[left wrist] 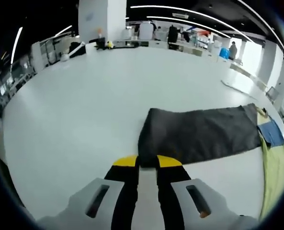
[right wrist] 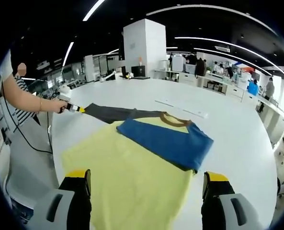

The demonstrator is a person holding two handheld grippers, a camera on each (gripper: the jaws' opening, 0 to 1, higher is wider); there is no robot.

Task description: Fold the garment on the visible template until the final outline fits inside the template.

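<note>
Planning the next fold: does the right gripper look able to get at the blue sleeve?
Probably yes. The right gripper is open above the yellow shirt body, and the blue sleeve lies just ahead with nothing on it.

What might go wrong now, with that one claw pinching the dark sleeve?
The left claw grips only the very end of the dark grey sleeve, so the cloth may slip out mid-fold. The right claw hangs open above the yellow shirt body, so nothing pins it, and a pull may drag the whole T-shirt across the white table.
</note>
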